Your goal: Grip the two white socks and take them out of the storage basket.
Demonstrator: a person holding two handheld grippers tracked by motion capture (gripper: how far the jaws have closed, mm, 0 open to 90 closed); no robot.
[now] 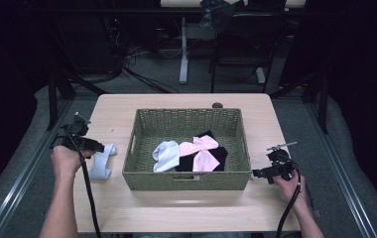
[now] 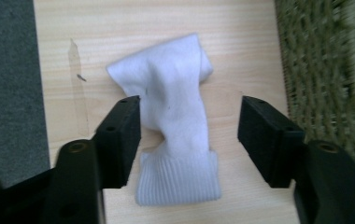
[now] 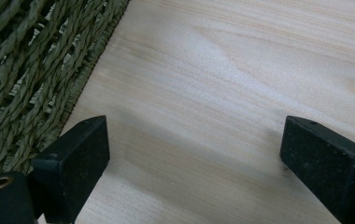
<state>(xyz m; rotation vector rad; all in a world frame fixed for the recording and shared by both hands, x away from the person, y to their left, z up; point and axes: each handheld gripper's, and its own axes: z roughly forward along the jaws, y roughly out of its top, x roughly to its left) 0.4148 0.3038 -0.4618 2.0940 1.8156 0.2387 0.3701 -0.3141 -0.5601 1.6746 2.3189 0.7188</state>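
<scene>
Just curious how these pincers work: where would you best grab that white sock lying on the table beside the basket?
Probably the narrow twisted middle of the white sock, from straight above. It lies flat on the table, and the open left gripper already straddles that waist, where the bunched cloth gives the pads something to pinch.

White sock (image 2: 178, 126), ribbed cuff nearest the camera, lying twisted and flat on the table (image 2: 241, 42) just beside the basket (image 2: 325, 70).

Lit bench, dark room beyond

Overhead light falls on the bench (image 1: 127, 208); the basket (image 2: 325, 70) blurs at the left gripper view's edge.
</scene>
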